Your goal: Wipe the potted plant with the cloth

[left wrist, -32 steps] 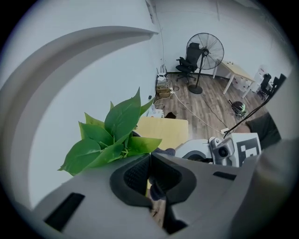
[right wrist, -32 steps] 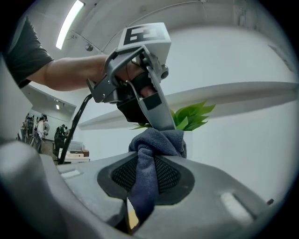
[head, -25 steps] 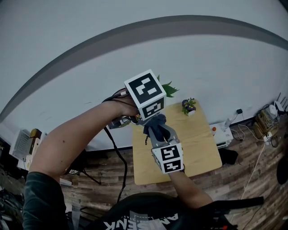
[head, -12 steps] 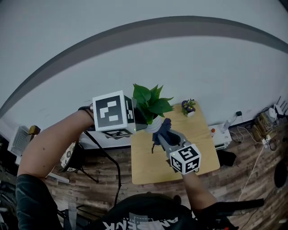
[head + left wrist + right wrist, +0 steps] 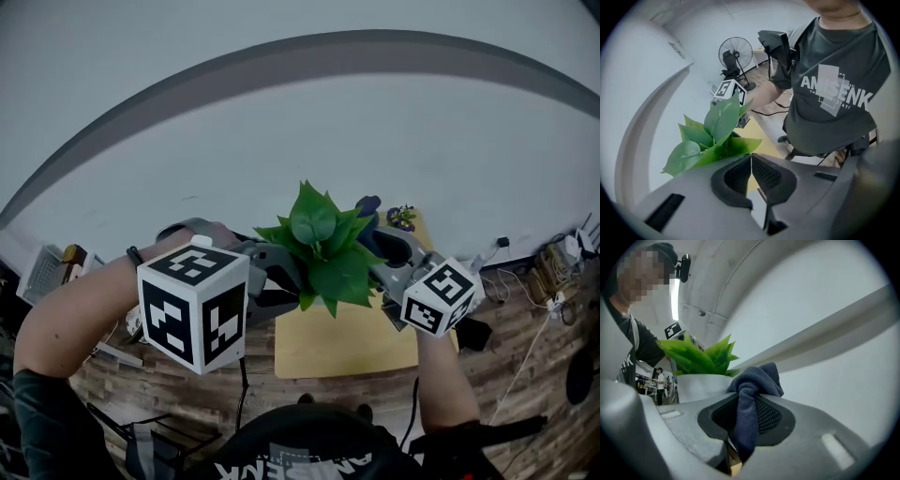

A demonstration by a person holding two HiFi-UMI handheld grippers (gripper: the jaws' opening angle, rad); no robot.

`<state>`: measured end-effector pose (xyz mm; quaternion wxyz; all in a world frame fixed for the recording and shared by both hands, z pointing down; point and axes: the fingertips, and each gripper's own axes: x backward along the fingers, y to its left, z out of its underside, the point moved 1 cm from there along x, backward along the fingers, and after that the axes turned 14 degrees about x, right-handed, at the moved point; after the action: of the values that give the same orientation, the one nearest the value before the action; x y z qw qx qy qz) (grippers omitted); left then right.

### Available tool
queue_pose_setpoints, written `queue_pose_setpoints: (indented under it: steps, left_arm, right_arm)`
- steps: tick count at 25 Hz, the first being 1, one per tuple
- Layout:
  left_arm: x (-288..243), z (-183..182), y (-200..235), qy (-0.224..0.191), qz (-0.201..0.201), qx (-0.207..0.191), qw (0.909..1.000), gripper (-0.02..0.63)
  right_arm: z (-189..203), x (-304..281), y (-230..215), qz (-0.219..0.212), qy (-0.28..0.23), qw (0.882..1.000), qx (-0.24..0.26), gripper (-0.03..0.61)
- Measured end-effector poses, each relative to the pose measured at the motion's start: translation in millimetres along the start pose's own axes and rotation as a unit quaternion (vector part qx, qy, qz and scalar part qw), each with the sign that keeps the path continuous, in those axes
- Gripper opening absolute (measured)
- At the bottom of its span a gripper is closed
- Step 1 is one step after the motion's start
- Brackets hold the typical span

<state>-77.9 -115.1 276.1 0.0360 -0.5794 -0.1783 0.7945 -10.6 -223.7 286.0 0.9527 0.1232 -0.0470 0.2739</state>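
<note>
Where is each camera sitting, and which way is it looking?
Head view: on the person's head, looking down past both forearms at the left gripper, right gripper, potted plant and table.
Left gripper view: on the left gripper, looking along its closed jaws, back at the person's shirt.
Right gripper view: on the right gripper, looking along jaws clamping the cloth, towards the wall; a sleeve shows at left.
Shared: all three see the plant's green leaves.

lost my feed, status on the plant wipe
Left gripper shut on potted plant, held aloft. Right gripper shut on cloth, close beside it. Nothing in between.
</note>
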Motion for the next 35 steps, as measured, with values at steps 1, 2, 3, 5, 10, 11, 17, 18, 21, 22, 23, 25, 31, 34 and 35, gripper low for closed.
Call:
queue_pose_setpoints:
  steps: [1, 2, 3, 5, 10, 11, 17, 18, 21, 22, 23, 25, 31, 34, 35]
  left_arm:
    - [-0.9, -3.3, -5.7, 0.000, 0.004, -0.006, 1.0000, 0.008]
    - [-2.5, -5.6, -10.2, 0.002, 0.006, -0.014, 0.9999, 0.008]
    - [-4.4, -6.8, -12.8, 0.006, 0.003, -0.021, 0.9998, 0.008]
    - [-6.5, -6.7, -13.5, 0.011, -0.006, -0.028, 0.9995, 0.008]
    - [-6.7, -3.8, -6.7, 0.009, -0.022, -0.017, 0.9996, 0.008]
    - [-8.0, -3.8, -4.4, 0.008, -0.022, -0.015, 0.9996, 0.008]
    - [-13.4, -2.3, -2.0, 0.008, -0.005, -0.025, 0.9996, 0.009]
    - [-12.6, -2.1, -2.6, 0.007, -0.002, -0.029, 0.9996, 0.009]
    - [-10.1, -1.4, -5.5, 0.001, 0.007, -0.045, 0.9989, 0.009]
    - [-9.5, -1.4, -6.7, -0.002, 0.009, -0.052, 0.9986, 0.009]
    - [-8.8, -1.5, -7.7, -0.006, 0.012, -0.058, 0.9982, 0.008]
    - [-6.4, -2.5, -8.5, -0.016, 0.022, -0.062, 0.9977, 0.008]
    - [-5.5, -3.1, -6.6, -0.019, 0.029, -0.077, 0.9964, 0.008]
    - [-2.4, -4.8, -7.6, -0.028, 0.027, -0.080, 0.9960, 0.008]
    - [-1.3, -5.1, -8.0, -0.029, 0.026, -0.081, 0.9959, 0.008]
  right_arm:
    - [-8.4, -2.9, 1.2, -0.012, -0.009, 1.000, 0.004, 0.089]
    - [-14.8, -5.0, 1.6, -0.021, -0.016, 1.000, 0.008, 0.088]
    - [-19.0, -6.7, 1.5, -0.029, -0.020, 0.999, 0.012, 0.088]
    - [-21.6, -9.1, 1.6, -0.043, -0.022, 0.999, 0.013, 0.088]
    - [3.5, -9.7, 5.2, -0.075, -0.006, 0.997, -0.012, 0.087]
    - [12.8, -9.8, 5.4, -0.080, 0.001, 0.997, -0.021, 0.087]
    - [51.9, -12.6, 13.6, -0.130, 0.017, 0.989, -0.075, 0.087]
    - [55.1, -12.7, 15.8, -0.140, 0.017, 0.987, -0.081, 0.087]
    - [60.0, -12.2, 19.2, -0.171, 0.015, 0.981, -0.094, 0.089]
    - [59.3, -12.0, 17.9, -0.180, 0.011, 0.979, -0.098, 0.087]
    - [57.3, -12.6, 15.0, -0.189, 0.005, 0.977, -0.101, 0.087]
    - [48.7, -16.6, 5.1, -0.204, -0.010, 0.973, -0.108, 0.087]
    - [9.5, -35.0, -16.9, -0.273, -0.072, 0.951, -0.125, 0.088]
    - [-1.9, -55.2, -10.6, -0.336, -0.096, 0.926, -0.145, 0.089]
    - [-3.8, -61.3, -5.7, -0.361, -0.099, 0.915, -0.149, 0.087]
